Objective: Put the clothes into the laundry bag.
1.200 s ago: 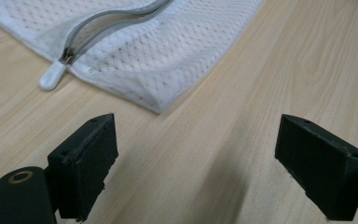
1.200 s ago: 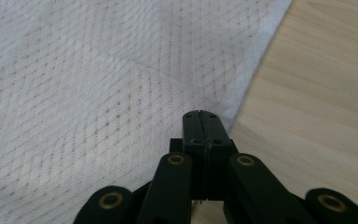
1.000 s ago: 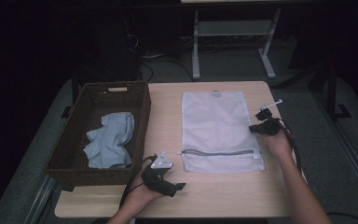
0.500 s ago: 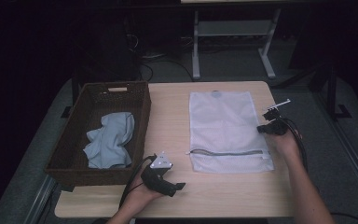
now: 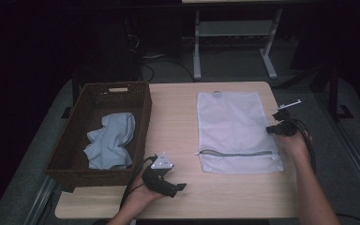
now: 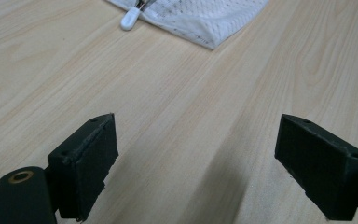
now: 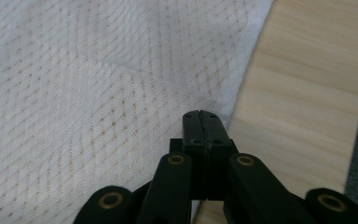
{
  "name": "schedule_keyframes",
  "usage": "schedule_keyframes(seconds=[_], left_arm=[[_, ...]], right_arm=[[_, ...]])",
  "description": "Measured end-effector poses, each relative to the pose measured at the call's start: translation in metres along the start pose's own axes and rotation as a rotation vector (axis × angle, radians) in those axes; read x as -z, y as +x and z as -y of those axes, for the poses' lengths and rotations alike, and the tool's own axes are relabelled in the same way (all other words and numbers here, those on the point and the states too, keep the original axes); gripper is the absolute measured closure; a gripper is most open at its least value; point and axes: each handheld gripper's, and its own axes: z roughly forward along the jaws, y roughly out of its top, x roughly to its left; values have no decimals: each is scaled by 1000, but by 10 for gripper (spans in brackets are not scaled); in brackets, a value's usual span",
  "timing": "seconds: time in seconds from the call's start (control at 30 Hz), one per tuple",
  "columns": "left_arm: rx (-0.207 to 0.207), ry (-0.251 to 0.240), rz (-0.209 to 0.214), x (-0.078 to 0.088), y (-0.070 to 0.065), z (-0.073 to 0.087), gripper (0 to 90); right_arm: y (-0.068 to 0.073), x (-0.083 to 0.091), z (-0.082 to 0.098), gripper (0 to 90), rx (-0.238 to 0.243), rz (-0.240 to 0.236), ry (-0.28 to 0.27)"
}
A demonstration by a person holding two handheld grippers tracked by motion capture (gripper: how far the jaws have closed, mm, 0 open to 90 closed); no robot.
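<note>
A white mesh laundry bag [image 5: 232, 126] lies flat on the wooden table [image 5: 173, 117], its zipper running along the near end with the white pull [image 5: 198, 153] at the left. My right gripper [image 5: 269, 130] is shut on the bag's right edge. In the right gripper view the jaws [image 7: 200, 116] are pressed together where the mesh [image 7: 98, 93] puckers beside bare wood. My left gripper [image 5: 180, 187] rests near the table's front edge, open, with only tabletop between its jaws [image 6: 209, 163]. The bag's near corner [image 6: 200, 18] and zipper pull [image 6: 129, 21] lie ahead of it.
A dark wicker basket [image 5: 143, 117] stands on the table's left side with a crumpled light-blue cloth [image 5: 110, 140] inside. The table's right edge runs just past my right hand. A white metal stand [image 5: 234, 33] is on the floor behind the table.
My right gripper has moved to the right, and the mesh bag has slid with it toward the table's right edge. The left gripper has stayed where it was.
</note>
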Motion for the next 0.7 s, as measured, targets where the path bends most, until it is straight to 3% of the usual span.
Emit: schedule_keyframes(seconds=[0.43,0.7], left_arm=[[0,0,-1,0,0,0,125],[0,2,-1,0,0,0,125]], right_arm=[[-22,9,10,895,-39,58,14],[-34,13,15,895,-63,68,12]])
